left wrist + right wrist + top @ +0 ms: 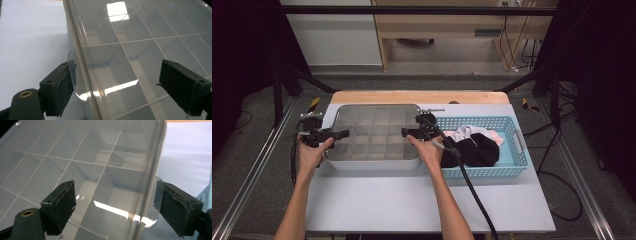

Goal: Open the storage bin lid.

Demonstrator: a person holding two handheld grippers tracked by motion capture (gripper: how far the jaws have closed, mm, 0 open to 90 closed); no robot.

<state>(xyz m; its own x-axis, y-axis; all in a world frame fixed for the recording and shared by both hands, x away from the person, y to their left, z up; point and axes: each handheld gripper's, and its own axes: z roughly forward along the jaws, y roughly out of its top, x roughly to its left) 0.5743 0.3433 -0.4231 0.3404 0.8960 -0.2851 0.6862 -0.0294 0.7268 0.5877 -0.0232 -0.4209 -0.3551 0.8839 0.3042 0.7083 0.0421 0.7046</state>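
A clear lidded organiser box [150, 50], divided into compartments by white partitions, is seen from close above on a pale surface [30, 37]. The left hand-held gripper [120, 85] is spread wide across the box's edge: one jaw is set against a small clear lid tab [75, 75], the other over the lid.

A blue basket [515, 131] holds black [477, 150] and white clothes [462, 133].

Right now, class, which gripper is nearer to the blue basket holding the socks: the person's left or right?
Right. The right gripper is at the divided box's right edge, beside the blue basket. The left gripper is at the box's far left edge, a whole box away.
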